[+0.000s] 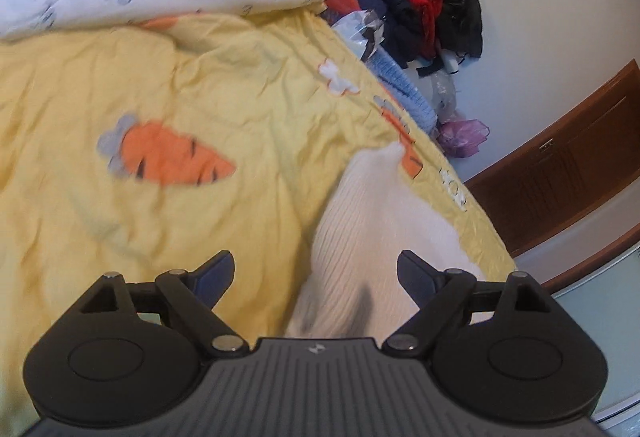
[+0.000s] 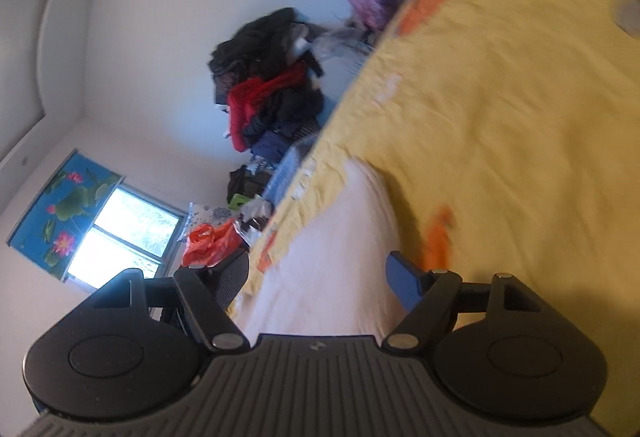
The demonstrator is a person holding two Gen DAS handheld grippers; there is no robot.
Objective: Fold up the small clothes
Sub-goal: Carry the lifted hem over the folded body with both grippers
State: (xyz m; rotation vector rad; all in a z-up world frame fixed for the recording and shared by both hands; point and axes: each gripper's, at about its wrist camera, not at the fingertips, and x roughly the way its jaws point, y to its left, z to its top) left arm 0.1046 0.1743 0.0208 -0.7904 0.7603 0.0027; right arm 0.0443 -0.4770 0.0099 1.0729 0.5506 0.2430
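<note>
At the bottom of both wrist views your grippers stand with fingers spread and pinch nothing: the left gripper (image 1: 316, 273) hangs over the white ribbed garment (image 1: 372, 221), which lies at lower right on the yellow carrot-print sheet (image 1: 160, 77). Your right gripper (image 2: 316, 273) frames the same garment (image 2: 340, 257) at lower centre. Beyond the sheet's edge, loose dark and red clothes (image 2: 268, 93) are piled against the wall, beside an orange plastic bag (image 2: 208, 241) whose contents you cannot make out.
</note>
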